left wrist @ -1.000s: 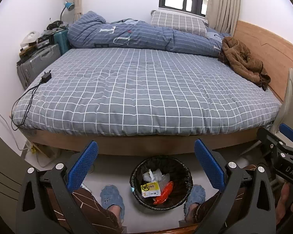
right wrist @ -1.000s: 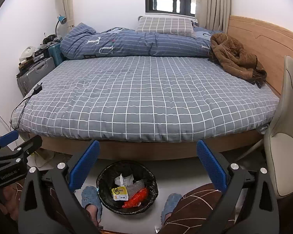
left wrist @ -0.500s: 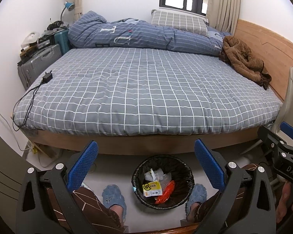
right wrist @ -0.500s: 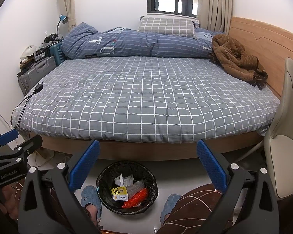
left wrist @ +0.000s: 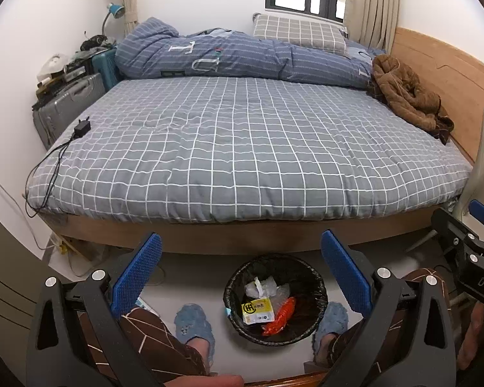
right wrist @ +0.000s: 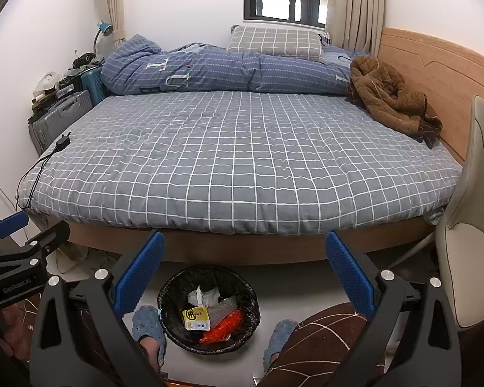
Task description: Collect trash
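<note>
A black-lined trash bin point(left wrist: 316, 280) stands on the floor between the person's feet, below the bed's near edge; it also shows in the right wrist view point(right wrist: 177, 285). Inside lie a yellow packet point(left wrist: 257, 312), a red wrapper point(left wrist: 280, 317), white crumpled paper point(left wrist: 259, 287) and clear plastic. My left gripper point(left wrist: 241, 271) is open and empty above the bin. My right gripper point(right wrist: 245, 269) is open and empty, also above the bin. Each gripper shows at the edge of the other's view.
A bed with a grey checked cover point(left wrist: 242, 148) fills the view. On it lie a blue duvet point(left wrist: 229, 54), a brown coat point(left wrist: 406, 96) and a black charger with cable point(left wrist: 82, 127). Suitcases point(left wrist: 67, 103) stand at the left, a beige chair point(right wrist: 468, 225) at the right.
Both views have shifted very slightly; the grippers stay open and the bin's contents have not moved.
</note>
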Motion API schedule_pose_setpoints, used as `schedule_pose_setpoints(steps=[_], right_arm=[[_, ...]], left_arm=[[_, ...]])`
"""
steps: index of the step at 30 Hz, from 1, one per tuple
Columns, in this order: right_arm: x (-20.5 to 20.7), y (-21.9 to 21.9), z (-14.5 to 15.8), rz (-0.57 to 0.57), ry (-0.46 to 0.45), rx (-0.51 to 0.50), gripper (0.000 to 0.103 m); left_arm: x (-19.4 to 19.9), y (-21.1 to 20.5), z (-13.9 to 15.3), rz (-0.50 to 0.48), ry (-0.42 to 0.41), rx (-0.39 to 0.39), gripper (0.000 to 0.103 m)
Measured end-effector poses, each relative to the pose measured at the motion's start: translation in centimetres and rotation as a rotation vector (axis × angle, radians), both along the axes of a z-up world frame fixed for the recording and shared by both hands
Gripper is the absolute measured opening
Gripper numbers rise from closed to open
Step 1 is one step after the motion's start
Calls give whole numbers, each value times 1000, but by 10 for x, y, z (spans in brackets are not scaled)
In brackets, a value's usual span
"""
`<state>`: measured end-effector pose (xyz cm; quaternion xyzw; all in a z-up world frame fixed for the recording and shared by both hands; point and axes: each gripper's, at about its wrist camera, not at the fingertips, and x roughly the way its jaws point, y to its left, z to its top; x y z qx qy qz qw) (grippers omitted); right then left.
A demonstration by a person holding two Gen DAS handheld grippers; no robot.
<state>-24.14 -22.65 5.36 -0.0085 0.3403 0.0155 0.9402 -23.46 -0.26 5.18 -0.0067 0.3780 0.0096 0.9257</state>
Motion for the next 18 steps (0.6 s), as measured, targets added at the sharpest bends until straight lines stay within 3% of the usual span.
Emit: schedule_pose_setpoints(steps=[18], right_arm=[[2, 4, -5, 16, -6, 4, 95]], left_arm=[[0, -3, 1, -4, -22, 8, 97]])
